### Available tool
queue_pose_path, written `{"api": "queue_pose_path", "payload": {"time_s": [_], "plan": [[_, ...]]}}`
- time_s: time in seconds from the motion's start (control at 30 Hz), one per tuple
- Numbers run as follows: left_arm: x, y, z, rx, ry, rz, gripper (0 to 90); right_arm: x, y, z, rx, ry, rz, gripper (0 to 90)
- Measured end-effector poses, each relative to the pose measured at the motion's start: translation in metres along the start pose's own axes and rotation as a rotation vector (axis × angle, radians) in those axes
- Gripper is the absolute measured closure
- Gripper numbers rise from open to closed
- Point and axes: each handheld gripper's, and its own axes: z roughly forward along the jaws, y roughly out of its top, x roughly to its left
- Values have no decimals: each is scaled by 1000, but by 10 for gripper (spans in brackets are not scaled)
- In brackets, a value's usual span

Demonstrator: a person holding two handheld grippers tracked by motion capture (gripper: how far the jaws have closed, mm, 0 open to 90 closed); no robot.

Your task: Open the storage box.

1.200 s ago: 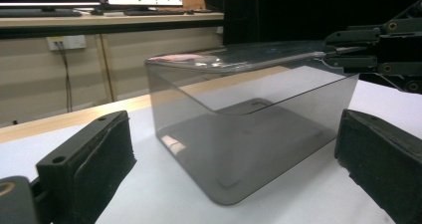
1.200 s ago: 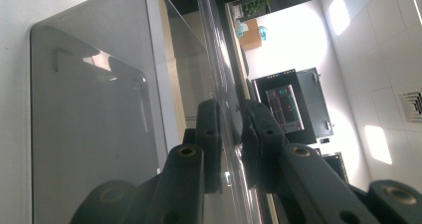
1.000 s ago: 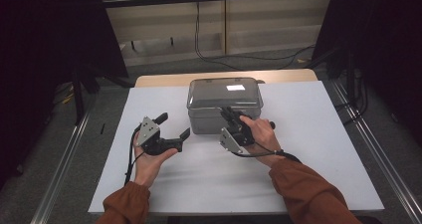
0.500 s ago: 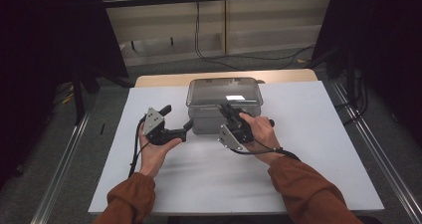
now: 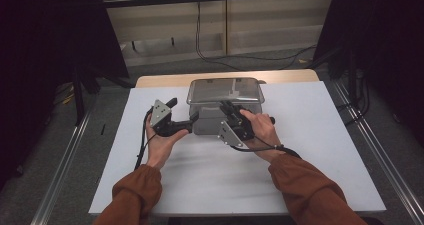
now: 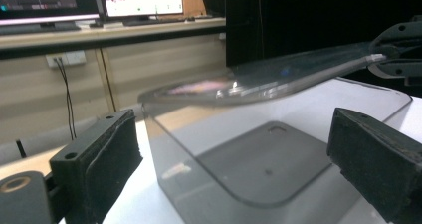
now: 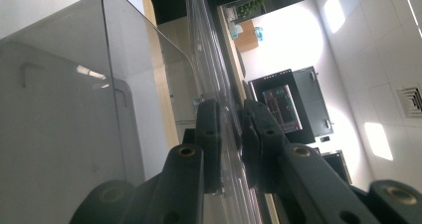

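A white counter (image 5: 310, 150) is carrying a clear grey plastic box (image 5: 210, 121) near its far edge, with the clear lid (image 5: 225, 90) lying on top. The right gripper (image 5: 226, 106) is pinching the lid's near edge between nearly closed jaws. The left gripper (image 5: 194, 119) is facing the box's left wall, jaws wide apart, holding nothing.

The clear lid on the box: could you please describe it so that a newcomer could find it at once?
On the white table, at its far middle, stands a smoky translucent box. The clear lid lies across its top, its near edge pinched by the right gripper; unlike the grey box, it is thin, flat and glossy.
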Motion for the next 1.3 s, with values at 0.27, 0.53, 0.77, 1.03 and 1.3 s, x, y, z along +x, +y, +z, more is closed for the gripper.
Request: {"api": "queue_pose_path", "payload": {"time_s": [0.27, 0.53, 0.77, 1.03, 1.3], "plan": [[3, 5, 13, -18, 27, 48, 73, -6, 1, 2, -1, -5, 9, 788], [2, 7, 22, -27, 15, 39, 121, -12, 1, 3, -3, -14, 21, 788], [-2, 7, 25, -33, 13, 98, 231, -11, 2, 3, -6, -12, 19, 786], [-2, 9, 29, -52, 29, 140, 284, -10, 1, 3, -4, -9, 29, 783], [-4, 8, 29, -61, 24, 188, 396, -6, 0, 4, -2, 10, 49, 764]]}}
